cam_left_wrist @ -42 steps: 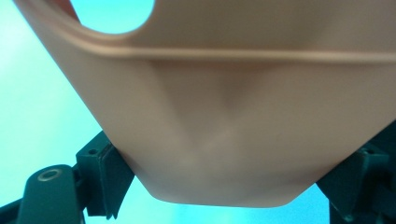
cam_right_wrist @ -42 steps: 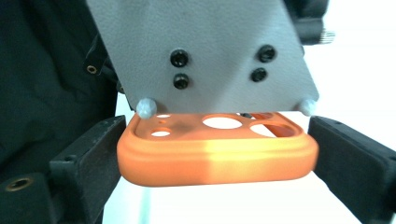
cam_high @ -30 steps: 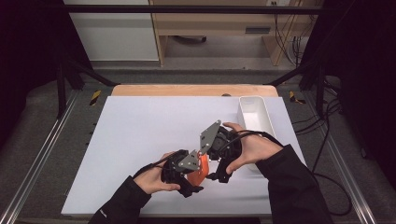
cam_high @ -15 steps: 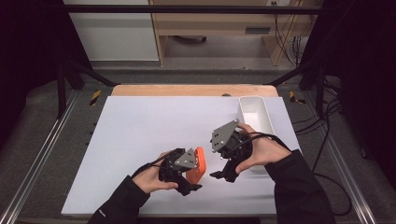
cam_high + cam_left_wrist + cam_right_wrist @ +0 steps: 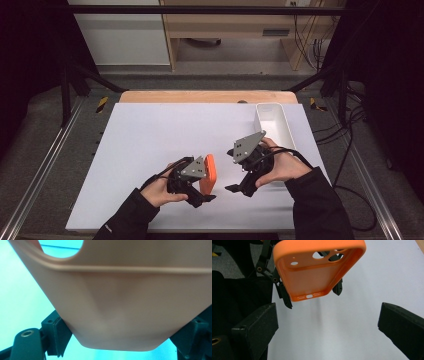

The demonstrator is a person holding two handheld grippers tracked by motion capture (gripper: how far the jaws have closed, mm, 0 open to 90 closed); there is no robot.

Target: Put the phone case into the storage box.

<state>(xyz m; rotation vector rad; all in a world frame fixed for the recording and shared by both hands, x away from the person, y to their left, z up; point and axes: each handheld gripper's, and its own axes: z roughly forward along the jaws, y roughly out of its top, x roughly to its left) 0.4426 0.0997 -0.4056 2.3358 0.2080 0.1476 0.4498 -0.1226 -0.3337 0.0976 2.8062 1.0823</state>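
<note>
Grip comes first: our left hand-held gripper (image 5: 204, 196) stays clenched on the orange phone case (image 5: 209, 173), holding it on edge just above the white surface (image 5: 150, 130). We judge the step to be a handover or a regrip, so we keep the case steady with its open side toward the right hand-held gripper (image 5: 239, 188), whose jaws stand released and empty. Compared with a second ago, the right one has drawn away from the case toward the white tray (image 5: 272, 120).

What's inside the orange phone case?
Nothing. The orange phone case is hollow, with camera holes. The left gripper grips its sides, hiding those edges.
</note>
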